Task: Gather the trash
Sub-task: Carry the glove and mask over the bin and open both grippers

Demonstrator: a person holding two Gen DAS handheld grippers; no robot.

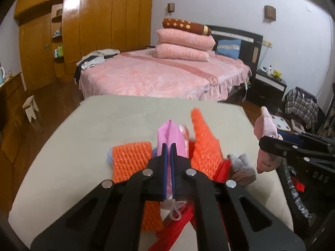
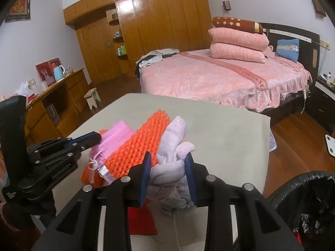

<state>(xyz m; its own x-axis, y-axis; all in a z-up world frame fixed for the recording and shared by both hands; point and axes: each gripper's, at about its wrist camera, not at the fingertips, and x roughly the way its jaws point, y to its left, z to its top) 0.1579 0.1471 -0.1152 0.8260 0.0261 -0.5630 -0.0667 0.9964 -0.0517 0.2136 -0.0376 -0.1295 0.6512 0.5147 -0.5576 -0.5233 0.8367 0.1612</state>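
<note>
A: Pink pouch (image 1: 170, 137), on the table (image 1: 94, 123) among orange netting (image 1: 130, 161): how does it handle?

B: Likely light, limp and crushable; the left gripper (image 1: 167, 146) is clamped on its body. The right gripper (image 2: 168, 167) pinches pale socks (image 2: 172, 146) beside the bin (image 2: 303, 198).

White letters "DAS" stand on the black body of the right gripper's handle (image 1: 320, 179) at about four o'clock in the left wrist view. At nine o'clock in the right wrist view, a framed red wall hanging (image 2: 19, 7) bears a gold character, unreadable.
</note>
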